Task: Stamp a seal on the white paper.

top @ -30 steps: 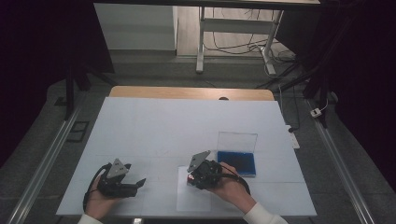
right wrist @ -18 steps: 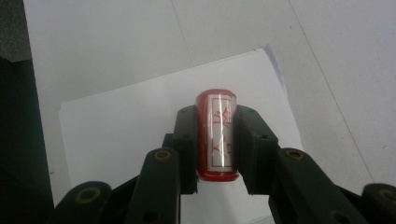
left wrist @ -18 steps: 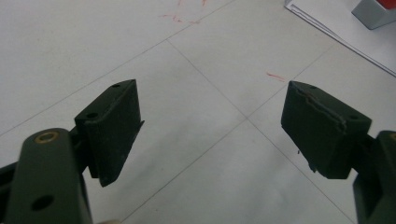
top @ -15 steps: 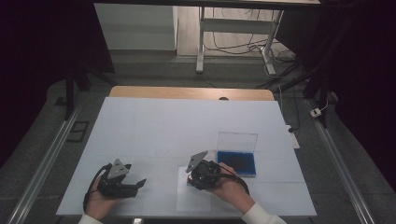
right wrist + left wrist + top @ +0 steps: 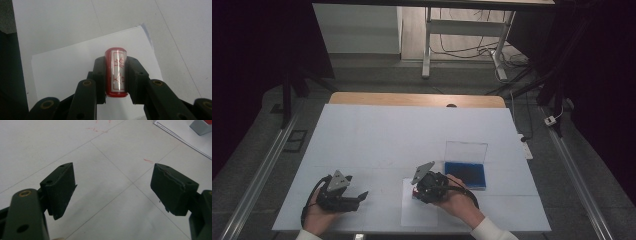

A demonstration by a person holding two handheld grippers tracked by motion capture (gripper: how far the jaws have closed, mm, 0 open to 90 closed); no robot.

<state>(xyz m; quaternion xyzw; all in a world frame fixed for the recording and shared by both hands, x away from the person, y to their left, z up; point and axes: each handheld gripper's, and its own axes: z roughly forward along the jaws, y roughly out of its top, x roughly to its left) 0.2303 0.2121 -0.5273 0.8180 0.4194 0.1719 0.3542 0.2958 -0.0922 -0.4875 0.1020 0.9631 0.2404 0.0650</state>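
Two grippers sit low at the near edge of the white table (image 5: 377, 135). Right gripper (image 5: 115, 75), at about 5 o'clock on the table, has its jaws closed tight on a small red stamp (image 5: 116, 72), a squat block with a silver label carrying red characters. It holds the stamp over a sheet of white paper (image 5: 65, 72), probably so the stamp face can be pressed onto the sheet; whether the face touches the paper cannot be judged from these angles.

Left gripper (image 5: 113, 187), at about 7 o'clock, rests with jaws spread wide and nothing between them, pointed toward the paper, likely idle or ready to steady the sheet.

Blue ink pad case (image 5: 465, 167) lies at 3 o'clock from the right gripper, lid open, close enough for re-inking.

High view gives the layout and the case. Right gripper view resolves the label and the grip. Left gripper view shows faint red marks (image 5: 100, 130) on the table surface.
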